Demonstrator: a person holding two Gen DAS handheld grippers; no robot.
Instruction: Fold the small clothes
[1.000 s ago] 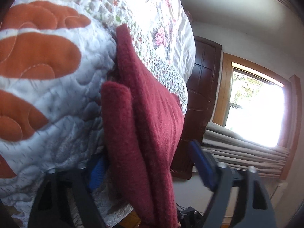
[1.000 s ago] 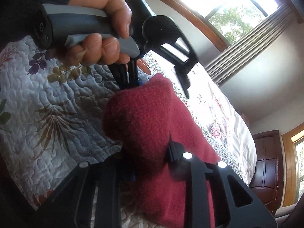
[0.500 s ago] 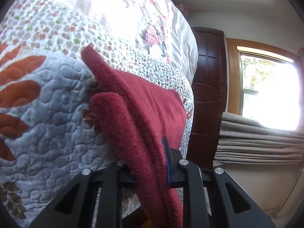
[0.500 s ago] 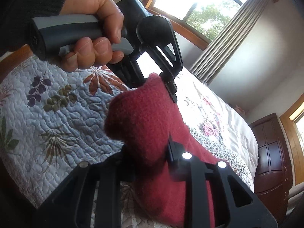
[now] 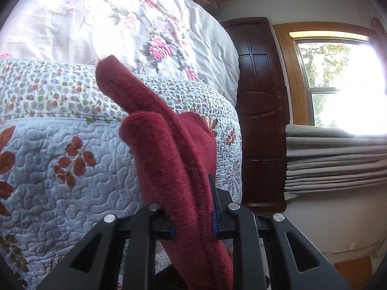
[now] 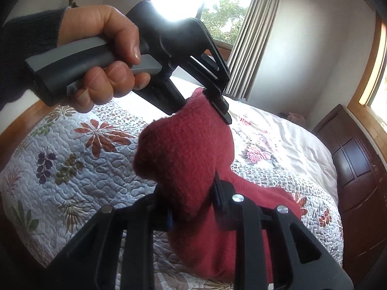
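A dark red fleece garment (image 5: 174, 159) hangs lifted above a quilted bed. In the left wrist view its folded edge runs up between the two black fingers, and my left gripper (image 5: 192, 220) is shut on it. From the right wrist view the same red garment (image 6: 188, 154) is pinched low down by my right gripper (image 6: 193, 207), also shut on it. Farther up, a hand (image 6: 104, 55) holds the left gripper (image 6: 212, 101), clamped on the garment's top corner. The garment's lower part trails onto the quilt.
The bed carries a pale blue leaf-pattern quilt (image 6: 72, 159) and a white rose-print cover (image 5: 145, 24). A dark wooden cabinet (image 5: 261, 111) stands beside the bed. Windows with grey curtains (image 6: 251, 36) and grey blinds (image 5: 338, 159) line the walls.
My left gripper went from open around the garment to shut on it. Both grippers then rose, lifting the garment's near edge off the quilt.
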